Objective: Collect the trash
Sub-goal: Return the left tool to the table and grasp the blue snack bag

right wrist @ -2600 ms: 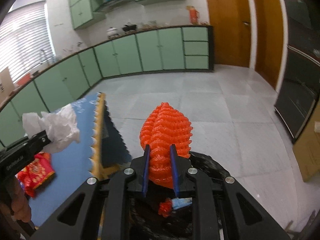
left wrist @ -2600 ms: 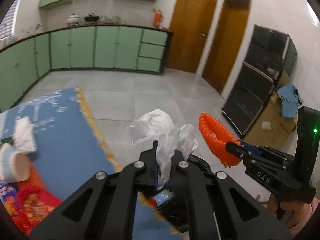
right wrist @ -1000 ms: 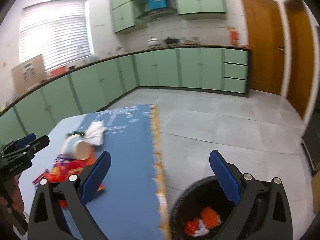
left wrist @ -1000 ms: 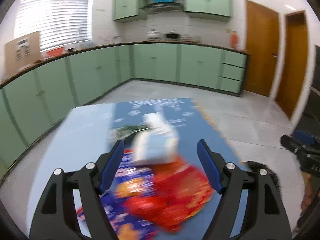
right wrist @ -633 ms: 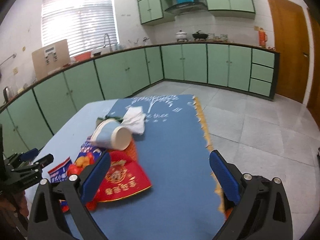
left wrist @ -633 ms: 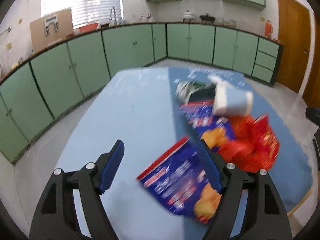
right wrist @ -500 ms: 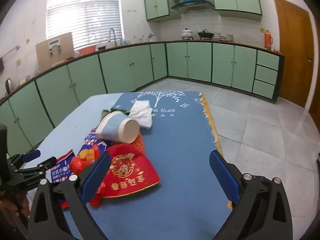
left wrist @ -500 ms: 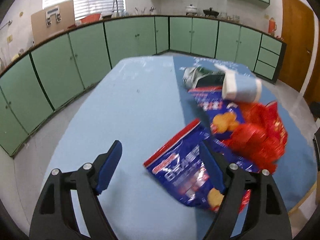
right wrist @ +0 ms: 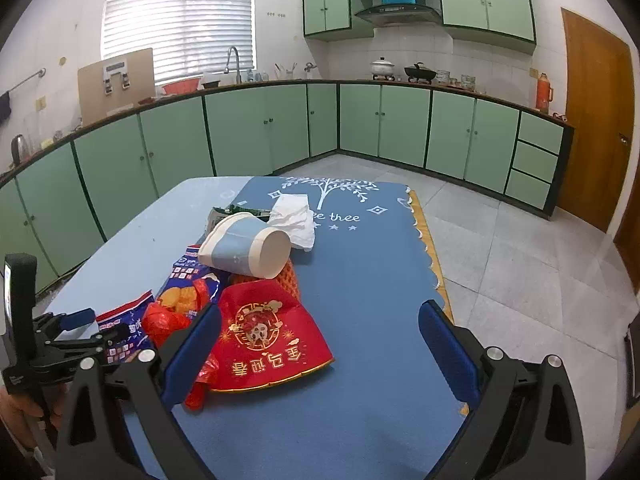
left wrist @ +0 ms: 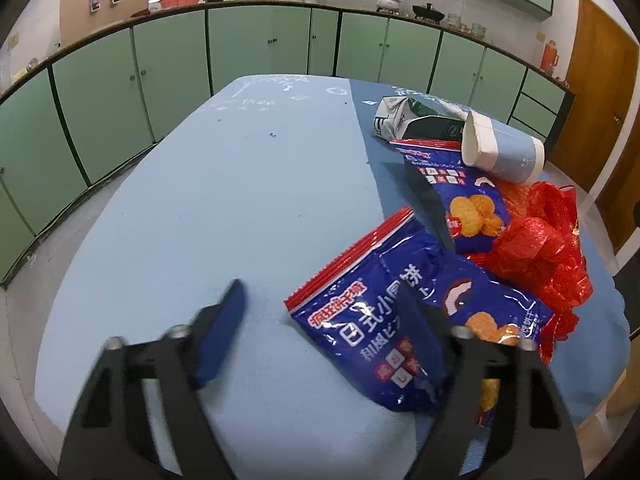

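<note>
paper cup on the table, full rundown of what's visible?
The paper cup is white at both ends with a pale blue band around the middle, and looks like coated paper. It lies tipped on its side on top of the trash pile, resting on a blue snack bag and orange netting, with a crumpled white tissue touching it behind. The left wrist view shows its open mouth, slightly squashed; the inside looks empty. Neither claw touches it.
</note>
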Tool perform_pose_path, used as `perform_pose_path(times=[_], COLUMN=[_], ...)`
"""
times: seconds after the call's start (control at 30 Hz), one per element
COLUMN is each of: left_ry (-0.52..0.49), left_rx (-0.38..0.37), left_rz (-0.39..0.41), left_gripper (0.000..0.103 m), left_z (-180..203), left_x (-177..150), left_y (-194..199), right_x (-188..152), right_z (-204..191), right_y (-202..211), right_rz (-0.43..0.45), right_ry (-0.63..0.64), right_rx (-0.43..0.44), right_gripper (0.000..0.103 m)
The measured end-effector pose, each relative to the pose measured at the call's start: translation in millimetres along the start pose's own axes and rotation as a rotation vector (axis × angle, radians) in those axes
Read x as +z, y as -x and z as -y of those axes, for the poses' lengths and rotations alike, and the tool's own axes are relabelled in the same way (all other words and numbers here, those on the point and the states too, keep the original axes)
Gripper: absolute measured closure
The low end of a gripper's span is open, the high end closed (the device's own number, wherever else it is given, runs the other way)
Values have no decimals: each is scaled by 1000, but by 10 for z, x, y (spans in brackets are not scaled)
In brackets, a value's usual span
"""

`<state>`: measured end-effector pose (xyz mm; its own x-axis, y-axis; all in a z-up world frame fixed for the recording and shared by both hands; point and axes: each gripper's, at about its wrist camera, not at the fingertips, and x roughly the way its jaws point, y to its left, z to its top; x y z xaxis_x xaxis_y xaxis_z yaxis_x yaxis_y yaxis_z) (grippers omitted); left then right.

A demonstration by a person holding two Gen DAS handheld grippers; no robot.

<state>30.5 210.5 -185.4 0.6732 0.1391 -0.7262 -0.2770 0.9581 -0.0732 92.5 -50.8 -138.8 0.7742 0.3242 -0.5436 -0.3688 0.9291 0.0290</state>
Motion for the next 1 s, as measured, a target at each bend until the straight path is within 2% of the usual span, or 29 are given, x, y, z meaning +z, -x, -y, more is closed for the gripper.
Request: perform_pose_path(times=[0.03, 0.07, 0.1, 0.17, 0.33, 0.53, 0.63, 0.73, 0.83, 0.87, 0.9, 0.97, 1.0], left_ry=[1, 1, 0, 12, 45, 47, 58, 47, 53, 54, 56, 66, 70], left_rx=[-3, -9, -8, -14, -26, 34, 40, 32, 5, 0, -2, -2, -3], left_rz=[2, 1, 0, 1, 44, 124, 141, 117, 57, 41, 34, 29, 28], left_gripper=[51, 67, 79, 95, 103, 103, 103, 103, 98, 92, 73, 52, 51], left_z=[4, 9, 14, 9, -32, -93, -138, -117, -110, -104, -99, -110, -119], left_x=[8, 19, 27, 51, 121, 257, 297, 277, 201, 176, 159, 133, 126], left_y=[6, 7, 3, 3, 130, 294, 351, 311, 181, 148, 121, 91, 81], right_x=[-1, -1, -1, 0, -1, -10, 0, 2, -3, -2, -1, 3, 2], right_z=[-4, -4, -1, -3, -19, -35, -22, -12, -17, -16, -10, 2, 5], right_y=[-6, -9, -7, -8, -14, -11, -5, -11, -20, -19, -17, -24, -32], right_rz=[-2, -3, -5, -6, -7, -5, -2, -3, -7, -7, -6, -8, -11], right_ry=[2, 3, 4, 8, 11, 7, 5, 1, 6, 7, 5, 0, -3], right_rx=[-1, -1, -1, -1, -3, -2, -1, 5, 5, 4, 3, 2, 2], right_gripper=[6, 6, 6, 6, 7, 7, 7, 7, 7, 7, 7, 7, 7])
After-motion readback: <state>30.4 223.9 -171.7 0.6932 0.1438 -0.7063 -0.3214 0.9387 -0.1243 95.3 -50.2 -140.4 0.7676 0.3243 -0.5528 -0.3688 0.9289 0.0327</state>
